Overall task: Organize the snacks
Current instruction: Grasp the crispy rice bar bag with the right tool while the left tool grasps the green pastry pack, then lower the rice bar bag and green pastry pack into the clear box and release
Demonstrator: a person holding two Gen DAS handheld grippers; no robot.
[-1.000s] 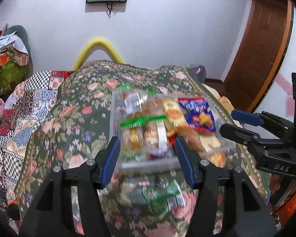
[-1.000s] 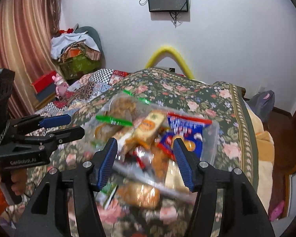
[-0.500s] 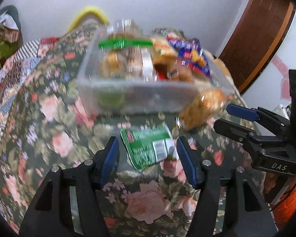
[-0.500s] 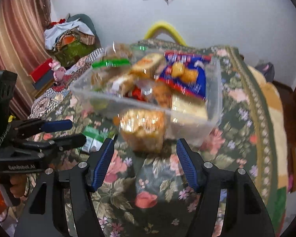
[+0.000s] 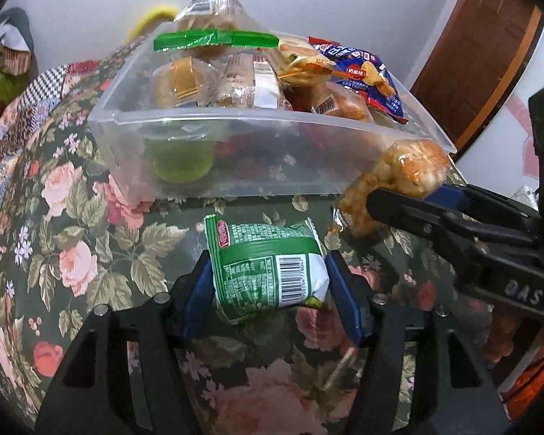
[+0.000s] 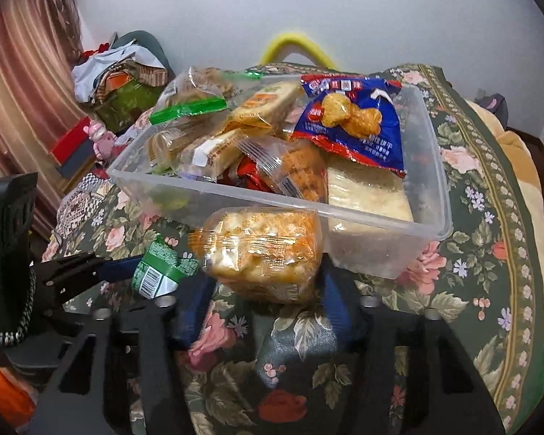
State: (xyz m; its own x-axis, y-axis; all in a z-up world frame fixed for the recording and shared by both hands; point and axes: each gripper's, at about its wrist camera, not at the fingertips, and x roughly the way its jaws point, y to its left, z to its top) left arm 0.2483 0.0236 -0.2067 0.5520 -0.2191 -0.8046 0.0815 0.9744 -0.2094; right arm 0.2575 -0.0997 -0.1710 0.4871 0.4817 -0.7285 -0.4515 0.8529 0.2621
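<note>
Black claw (image 5: pixel 268 282) frames, blue pads (image 5: pixel 344 304), silver screws.

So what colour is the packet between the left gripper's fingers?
Green and white snack packet, clearest in the left wrist view.

The near end of the green packet (image 5: pixel 268 268) sits between the blue pads (image 5: pixel 341 301), which cover its side edges. In the right wrist view, the orange snack pack (image 6: pixel 263 253) hides the pad contact faces. The clear bin (image 5: pixel 235 166) wall blurs the green cup (image 5: pixel 179 159) and the red wrappers behind it. Packet print is too small to read.
</note>
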